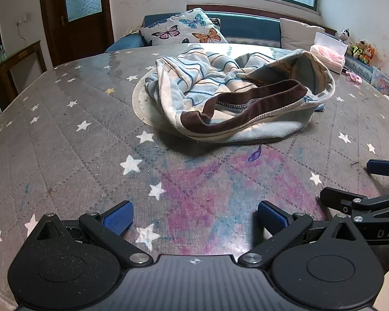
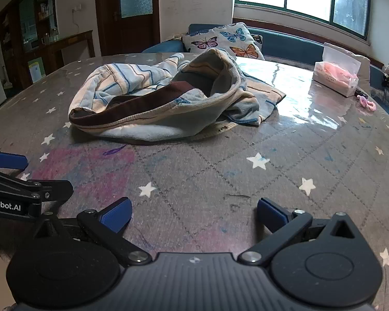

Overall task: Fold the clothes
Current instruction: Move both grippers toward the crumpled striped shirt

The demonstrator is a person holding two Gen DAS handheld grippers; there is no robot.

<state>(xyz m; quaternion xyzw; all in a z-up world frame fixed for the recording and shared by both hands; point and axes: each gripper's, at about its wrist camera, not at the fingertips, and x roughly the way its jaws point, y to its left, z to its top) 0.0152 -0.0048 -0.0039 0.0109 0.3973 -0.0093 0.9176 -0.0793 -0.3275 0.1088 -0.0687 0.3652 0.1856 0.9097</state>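
Left gripper [image 1: 194,219]: was held low over the near part of the table, tilted downward; its blue pads were spread wide apart and nothing was caught between them.
Right gripper [image 2: 194,217]: was held just beside the left one, likewise tilted downward; its jaws were spread wide and nothing was gripped.
Garment [image 1: 230,96]: a crumpled striped piece in pale blue and cream, with a brown band along one opening, was left in a heap at the middle of the table, well apart from both grippers.
Table [image 1: 64,134]: was covered by a grey quilted cloth printed with white stars, with pink and blue stains on the near part under a glossy clear sheet.
Tissue pack [image 2: 337,75]: was set at the far right of the table.
Butterfly cushion [image 2: 225,39]: was propped on the blue sofa behind the table.
Pink hair tie [image 2: 367,102]: was seen near the tissue pack.
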